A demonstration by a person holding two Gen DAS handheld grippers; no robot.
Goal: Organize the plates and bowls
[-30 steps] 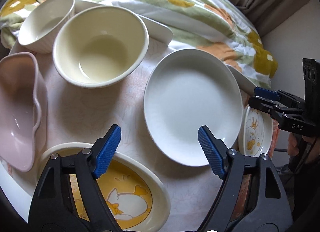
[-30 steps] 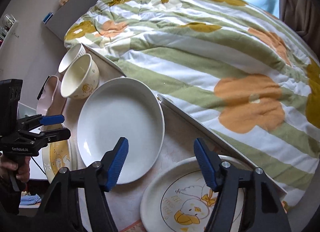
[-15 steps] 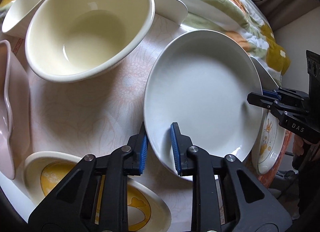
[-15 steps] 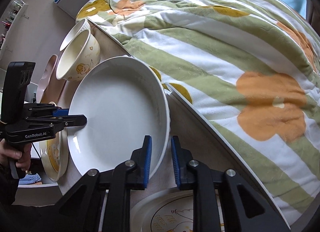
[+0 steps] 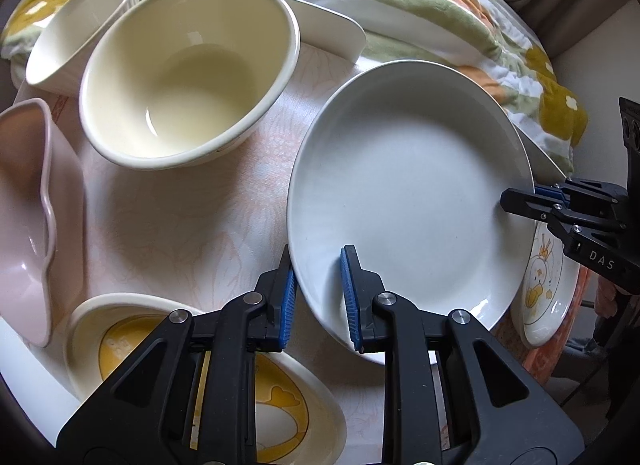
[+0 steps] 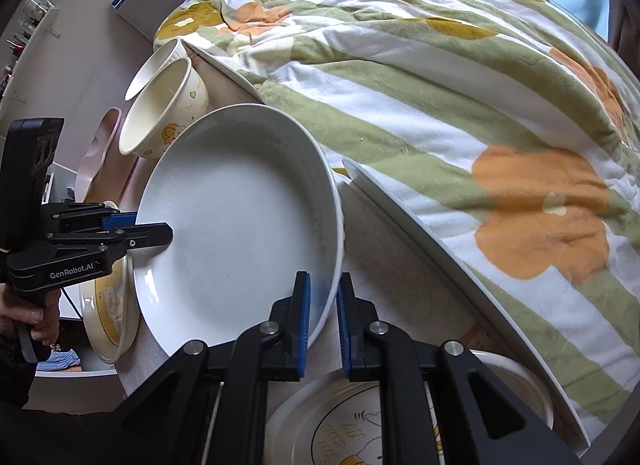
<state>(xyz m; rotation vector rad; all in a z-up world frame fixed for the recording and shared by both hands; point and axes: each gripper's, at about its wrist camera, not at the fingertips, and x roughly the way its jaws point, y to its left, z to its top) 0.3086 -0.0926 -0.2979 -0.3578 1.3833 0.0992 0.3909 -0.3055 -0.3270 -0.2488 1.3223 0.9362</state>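
Nearest in the left wrist view, the left gripper (image 5: 318, 297) has its blue pads (image 5: 349, 297) clamped on the near rim of the big white plate (image 5: 412, 193), one pad inside the dish and one outside. Just beside it on the left lies an oval duck dish (image 5: 132, 349) with a yellow centre. On the plate's opposite rim the right gripper (image 5: 520, 197) is also pinched tight; the right wrist view shows the rim caught between its pads (image 6: 305, 317). A person's hand (image 6: 28, 317) holds the left tool's handle there.

The plate sits in the middle of a pale patterned table (image 5: 192, 225). A round duck plate (image 6: 384, 417) lies close under the right gripper. On the left edge stands a pink wavy bowl (image 5: 24, 221). Farther back is a cream bowl (image 5: 188, 81), and behind it a ribbed white bowl (image 5: 76, 37). Beyond the table spreads a flowered green-striped blanket (image 6: 460, 85).
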